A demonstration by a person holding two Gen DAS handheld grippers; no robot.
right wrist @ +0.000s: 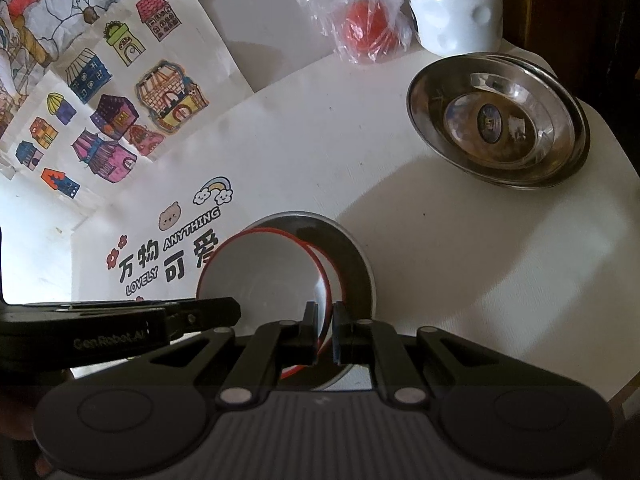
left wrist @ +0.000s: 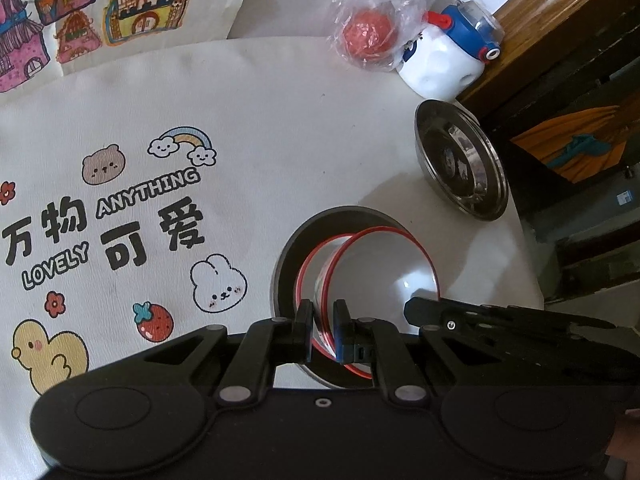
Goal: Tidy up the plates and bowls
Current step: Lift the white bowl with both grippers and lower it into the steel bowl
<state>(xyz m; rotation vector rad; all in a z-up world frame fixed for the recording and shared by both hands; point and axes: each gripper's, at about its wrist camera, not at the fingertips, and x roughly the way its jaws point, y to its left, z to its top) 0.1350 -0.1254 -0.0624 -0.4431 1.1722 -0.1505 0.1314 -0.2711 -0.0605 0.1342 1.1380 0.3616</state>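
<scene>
Red-rimmed white bowl is pinched at its near rim by both my claws: the left gripper has its fingers nearly closed on the rim, and the right gripper clamps the same rim from the other side. The bowl sits tilted over a grey plate on the white cartoon-print tablecloth. Further out, steel dishes sit stacked near the table edge. Beyond them there's a white and blue bottle beside a red ball in a plastic bag.
</scene>
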